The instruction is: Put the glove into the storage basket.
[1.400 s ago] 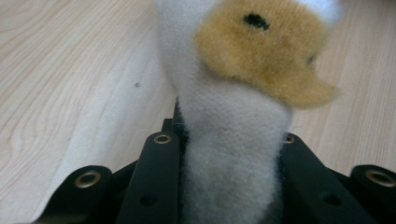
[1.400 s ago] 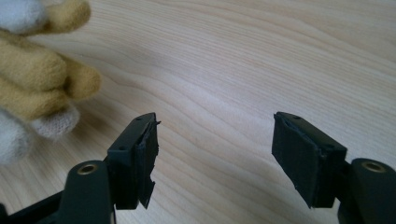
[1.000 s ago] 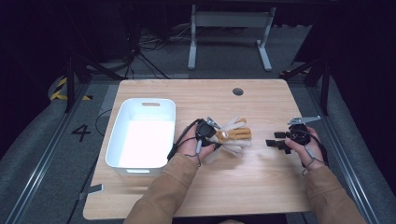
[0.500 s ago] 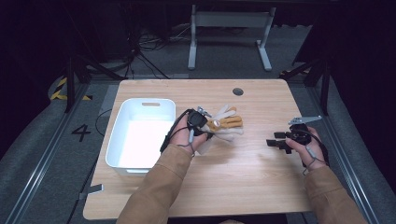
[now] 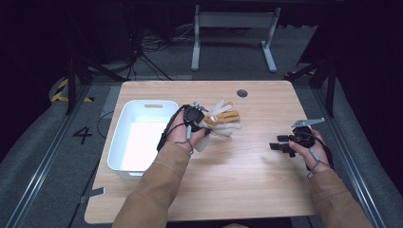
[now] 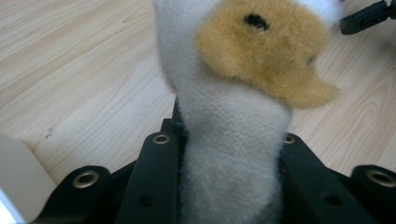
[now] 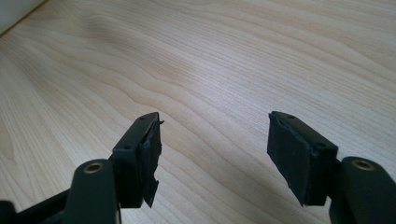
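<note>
A soft plush toy [image 5: 222, 118], white with tan patches, is near the middle of the wooden table [image 5: 237, 180]. My left gripper [image 5: 203, 126] is shut on it. In the left gripper view the toy's white body [image 6: 233, 116] is pinched between both black jaws of the left gripper [image 6: 229, 144], and a tan patch with a black spot sits above them. At the table's right side my right gripper [image 5: 278, 142] is open and points left. In the right gripper view the right gripper [image 7: 215, 140] has only bare wood between its jaws.
A white plastic tub [image 5: 123, 156] stands at the table's left, just beside my left hand, and a corner of the tub [image 6: 18, 182] appears in the left gripper view. A round cable hole [image 5: 242, 93] lies near the far edge. Dark floor and metal frames surround the table.
My left gripper has moved away from me and slightly left toward the tub, carrying the plush toy with it. The right gripper has stayed where it was.
</note>
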The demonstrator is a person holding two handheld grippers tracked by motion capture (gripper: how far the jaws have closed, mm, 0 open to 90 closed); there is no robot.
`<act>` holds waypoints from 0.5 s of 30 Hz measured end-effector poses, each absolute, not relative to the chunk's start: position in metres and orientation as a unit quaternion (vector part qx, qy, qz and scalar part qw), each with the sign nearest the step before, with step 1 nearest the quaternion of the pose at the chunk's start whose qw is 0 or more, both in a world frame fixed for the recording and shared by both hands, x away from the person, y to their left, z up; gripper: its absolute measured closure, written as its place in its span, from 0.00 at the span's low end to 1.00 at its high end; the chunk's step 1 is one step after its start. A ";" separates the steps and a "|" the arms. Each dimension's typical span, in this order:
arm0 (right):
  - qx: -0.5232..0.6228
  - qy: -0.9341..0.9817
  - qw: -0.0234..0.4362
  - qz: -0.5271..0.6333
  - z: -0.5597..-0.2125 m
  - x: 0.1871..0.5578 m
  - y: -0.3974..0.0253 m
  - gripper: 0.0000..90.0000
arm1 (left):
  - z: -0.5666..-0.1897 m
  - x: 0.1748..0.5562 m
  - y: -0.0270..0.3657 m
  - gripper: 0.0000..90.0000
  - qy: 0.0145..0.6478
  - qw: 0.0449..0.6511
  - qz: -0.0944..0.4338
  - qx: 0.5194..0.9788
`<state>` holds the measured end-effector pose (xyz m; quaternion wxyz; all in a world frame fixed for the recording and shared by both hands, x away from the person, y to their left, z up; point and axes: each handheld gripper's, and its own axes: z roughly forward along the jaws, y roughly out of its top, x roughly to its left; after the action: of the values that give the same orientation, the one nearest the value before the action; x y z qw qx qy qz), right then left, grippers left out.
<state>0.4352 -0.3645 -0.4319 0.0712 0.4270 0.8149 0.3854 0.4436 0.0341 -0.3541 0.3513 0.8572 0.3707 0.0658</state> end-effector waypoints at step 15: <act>0.425 0.817 0.062 0.384 -0.434 0.439 -0.360 0.40 | -0.342 0.445 0.042 0.82 0.424 0.335 0.076 0.838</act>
<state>0.4390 -0.3604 -0.4343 0.0622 0.4251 0.8173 0.3840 0.4454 0.0416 -0.3416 0.3352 0.8378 0.4242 0.0762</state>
